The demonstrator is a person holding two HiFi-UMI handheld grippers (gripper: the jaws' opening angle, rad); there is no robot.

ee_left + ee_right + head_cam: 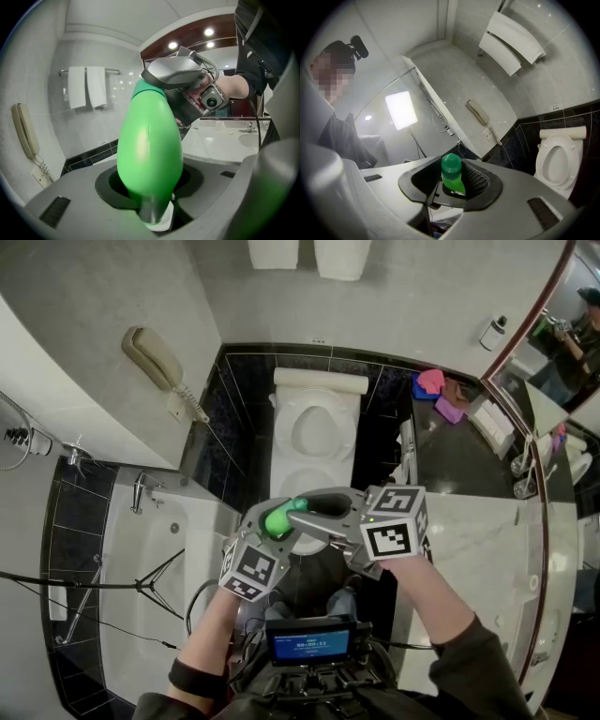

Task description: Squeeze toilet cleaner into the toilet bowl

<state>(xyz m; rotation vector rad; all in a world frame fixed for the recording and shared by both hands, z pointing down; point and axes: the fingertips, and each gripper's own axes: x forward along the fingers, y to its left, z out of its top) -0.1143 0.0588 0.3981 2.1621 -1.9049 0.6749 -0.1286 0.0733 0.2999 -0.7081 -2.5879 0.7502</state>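
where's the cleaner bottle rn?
Head view centre: green bottle gripped by the left gripper, cap between the jaws of the right gripper, in front of the toilet.

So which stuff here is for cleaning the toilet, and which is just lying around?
For the job: green bottle, toilet.
Just lying about: phone, towels, cloths, bathtub.

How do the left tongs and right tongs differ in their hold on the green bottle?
Left tongs clamp the green bottle at its wide body; right tongs clamp its cap. In the head view, left tongs reach in from lower left, right tongs from the right. Both grip the same bottle.
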